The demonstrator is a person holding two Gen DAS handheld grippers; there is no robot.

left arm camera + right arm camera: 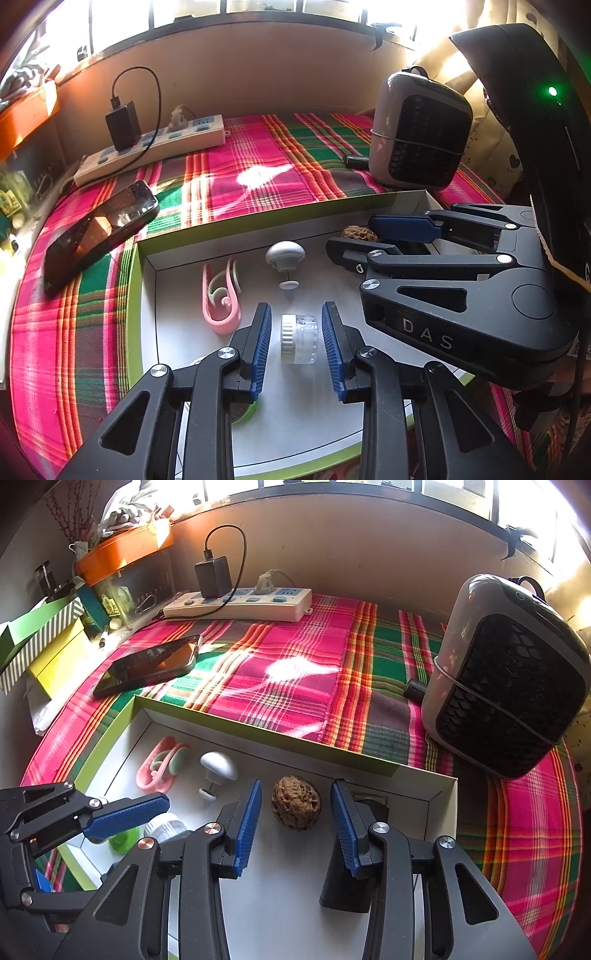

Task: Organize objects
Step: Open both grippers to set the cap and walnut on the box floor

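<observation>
1. Over the shallow white cardboard tray with green outer walls (147,254), you've got both tools side by side, angled down at the tray floor.
2. Your left gripper (296,345) has its blue ribbed pads apart, and the small clear plastic jar with a cream ridged lid (299,338) lies on its side between them; there's a gap at each pad, so nothing's clamped.
3. Your right gripper (294,819) is spread too, and the wrinkled brown walnut (296,806) sits on the tray floor between its pads, free of both.
4. Near the tray's far-left corner you can see the pink silicone clip with a pale green loop (221,297), and just beside it the grey mushroom-shaped knob on a thin stem (285,256).
5. Beyond the tray, on the pink, green and orange plaid cloth (295,657), a black smartphone (99,230) lies flat to the left.
6. Further back sits the white power strip (240,605) with a black charger plugged in (213,576).
7. At the far right, a grey speaker-like box with a black grille (509,675) stands well apart from the tray.
</observation>
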